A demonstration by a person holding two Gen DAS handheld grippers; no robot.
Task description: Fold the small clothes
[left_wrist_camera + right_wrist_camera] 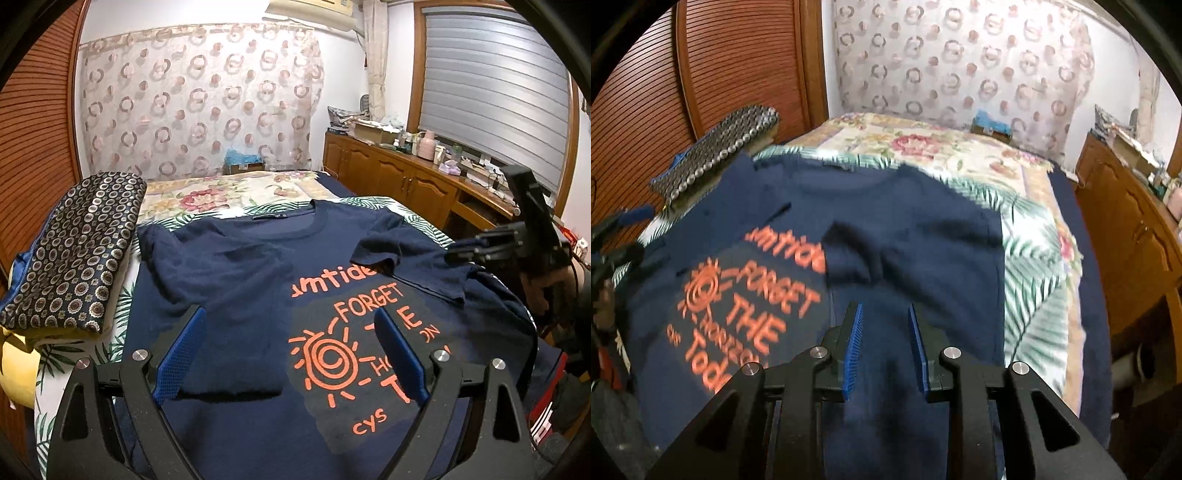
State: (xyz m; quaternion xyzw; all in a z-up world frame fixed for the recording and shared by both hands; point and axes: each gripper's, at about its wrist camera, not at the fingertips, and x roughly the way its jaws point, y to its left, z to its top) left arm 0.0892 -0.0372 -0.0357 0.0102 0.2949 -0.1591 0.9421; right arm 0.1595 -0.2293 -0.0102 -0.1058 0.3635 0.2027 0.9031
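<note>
The left gripper (290,343) tilts downward over the near part of the scene, its blue-padded fingers (183,354) spread wide apart with nothing pinched between them. The right gripper (884,345), angled down more steeply, shows a narrow gap between its pads (854,350), gripping nothing.

Matt navy cloth T-shirt (236,280), ribbed blue fingers (854,350), glossy wood cabinets (391,173)

Both tongs are black, with blue ribbed pads and silver round screws; left tongs (290,347), right tongs (885,341).
</note>
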